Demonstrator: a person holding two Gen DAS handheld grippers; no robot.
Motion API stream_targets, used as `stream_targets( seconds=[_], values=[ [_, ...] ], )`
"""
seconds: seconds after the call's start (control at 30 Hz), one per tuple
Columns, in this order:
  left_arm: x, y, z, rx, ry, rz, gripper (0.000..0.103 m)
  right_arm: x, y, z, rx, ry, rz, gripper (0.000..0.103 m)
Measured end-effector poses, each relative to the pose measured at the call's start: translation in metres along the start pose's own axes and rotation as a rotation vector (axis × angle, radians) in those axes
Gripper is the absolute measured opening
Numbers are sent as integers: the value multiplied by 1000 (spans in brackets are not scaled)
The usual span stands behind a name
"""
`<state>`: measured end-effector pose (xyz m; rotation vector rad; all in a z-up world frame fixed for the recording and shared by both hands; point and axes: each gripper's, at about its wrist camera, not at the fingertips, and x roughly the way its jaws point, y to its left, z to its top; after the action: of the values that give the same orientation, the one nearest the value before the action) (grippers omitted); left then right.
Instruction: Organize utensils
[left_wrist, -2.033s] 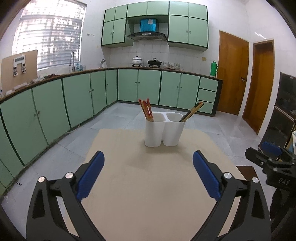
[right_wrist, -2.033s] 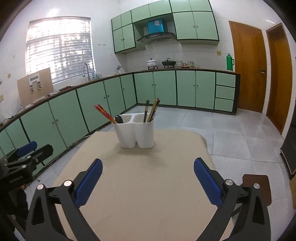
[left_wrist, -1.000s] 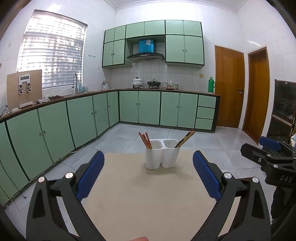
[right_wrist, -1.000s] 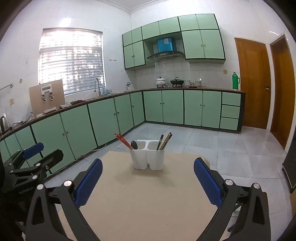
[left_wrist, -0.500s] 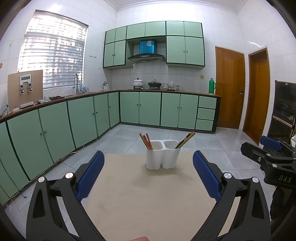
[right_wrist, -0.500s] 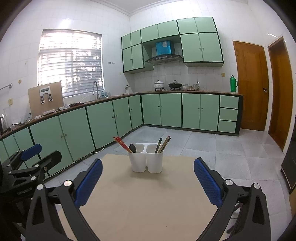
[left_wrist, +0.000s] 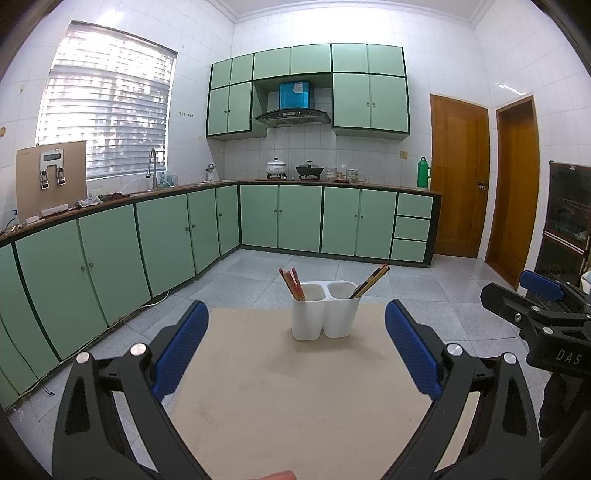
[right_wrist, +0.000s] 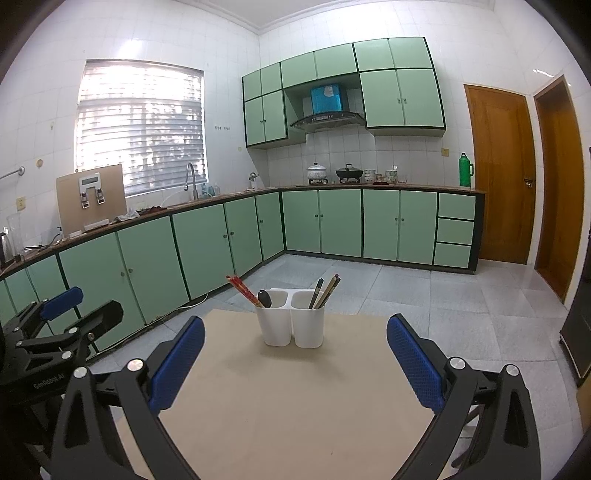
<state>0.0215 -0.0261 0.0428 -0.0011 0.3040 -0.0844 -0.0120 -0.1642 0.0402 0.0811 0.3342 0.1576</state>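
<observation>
A white two-compartment utensil holder (left_wrist: 325, 310) stands at the far end of a beige table (left_wrist: 295, 398); it also shows in the right wrist view (right_wrist: 291, 323). Its left cup holds red chopsticks (left_wrist: 291, 283) (right_wrist: 242, 288) and a black spoon (right_wrist: 264, 298). Its right cup holds dark and wooden chopsticks (left_wrist: 371, 280) (right_wrist: 327, 290). My left gripper (left_wrist: 293, 343) is open and empty, well short of the holder. My right gripper (right_wrist: 295, 349) is open and empty too. Each gripper shows at the edge of the other's view, the right one (left_wrist: 539, 306) and the left one (right_wrist: 59, 325).
Green kitchen cabinets (left_wrist: 184, 236) run along the left and back walls, with a sink tap (left_wrist: 151, 168) and pots (left_wrist: 291, 168). Wooden doors (left_wrist: 458, 177) are at the right. A dark cabinet (left_wrist: 565, 221) stands at the far right. Grey tiled floor surrounds the table.
Both grippers have drawn back and tilted up from the holder, which now looks smaller and lower in both views. Both stay open and empty.
</observation>
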Motion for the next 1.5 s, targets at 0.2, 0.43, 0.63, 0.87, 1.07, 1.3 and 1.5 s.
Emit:
stream_targets(
  seconds=[0.2, 0.43, 0.63, 0.87, 1.07, 1.3, 1.5],
  values=[
    [-1, 0, 1, 0, 1, -1, 94, 0, 0, 0, 0, -1, 1, 97],
    [-1, 0, 1, -1, -2, 1, 94, -1, 1, 3, -4, -2, 3, 97],
    [-1, 2, 1, -3, 0, -1, 94, 0, 1, 4, -4, 2, 3, 97],
    [-1, 2, 1, -3, 0, -1, 94, -1, 0, 4, -5, 2, 2, 97],
    [-1, 2, 1, -3, 1, -2, 94, -1, 1, 4, -4, 3, 2, 97],
    [-1, 3, -1, -4, 3, -4, 94, 1, 1, 3, -7, 6, 1, 97],
    [0, 5, -3, -4, 9, -8, 94, 2, 1, 0, -10, 9, -1, 97]
  ],
)
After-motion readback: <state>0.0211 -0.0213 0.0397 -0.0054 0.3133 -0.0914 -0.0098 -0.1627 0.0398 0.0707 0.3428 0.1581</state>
